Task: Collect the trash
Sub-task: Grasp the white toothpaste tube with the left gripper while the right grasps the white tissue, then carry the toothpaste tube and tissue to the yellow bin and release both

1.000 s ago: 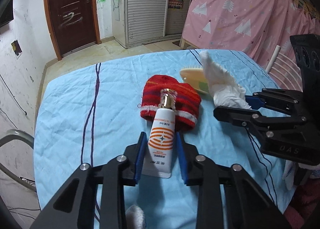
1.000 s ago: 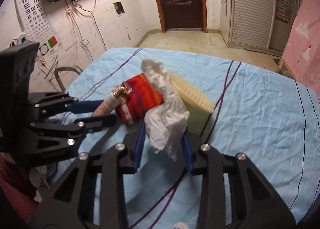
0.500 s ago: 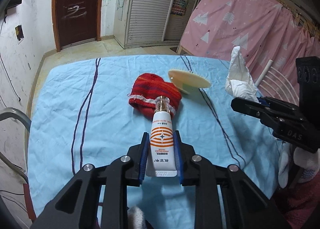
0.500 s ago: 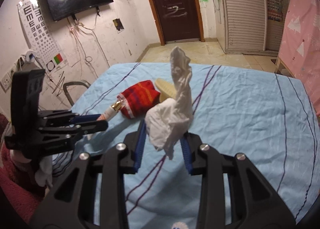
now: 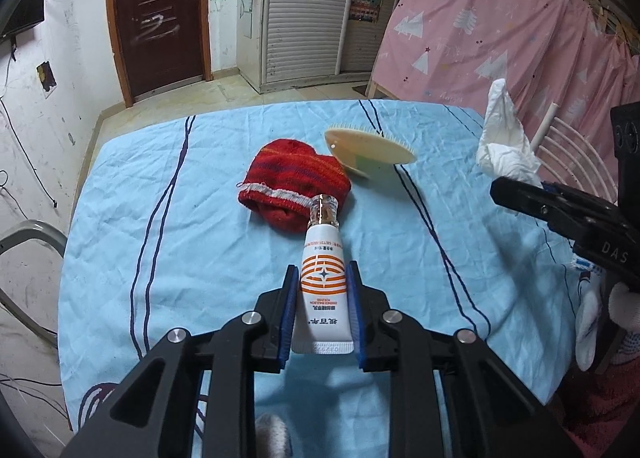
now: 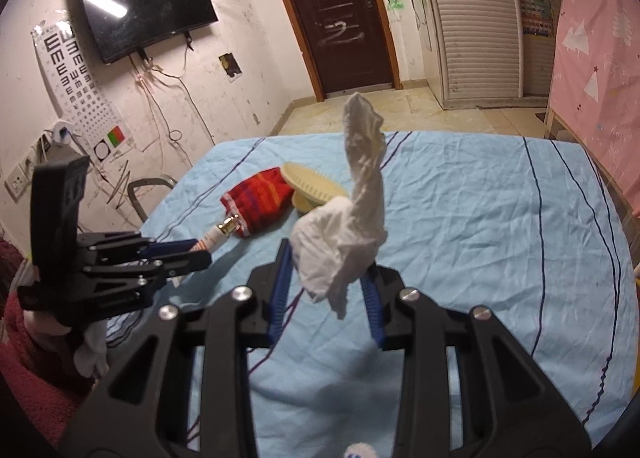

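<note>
My left gripper (image 5: 322, 278) is shut on a white tube with orange stripes and a clear cap (image 5: 323, 270), held above the blue tablecloth (image 5: 160, 258). The tube also shows in the right wrist view (image 6: 218, 232), sticking out of the left gripper (image 6: 196, 252). My right gripper (image 6: 326, 258) is shut on a crumpled white tissue (image 6: 352, 218), lifted off the table; the tissue (image 5: 504, 146) and right gripper (image 5: 516, 190) appear at the right of the left wrist view.
A red knitted hat (image 5: 294, 186) and a cream brush (image 5: 370, 150) lie mid-table; both show in the right wrist view, hat (image 6: 256, 200) and brush (image 6: 314, 186). A white chair back (image 5: 572, 154) stands right, a metal frame (image 5: 28, 234) left.
Both grippers have risen and pulled back from the hat and brush, carrying the tube and the tissue. The table looks farther below.
</note>
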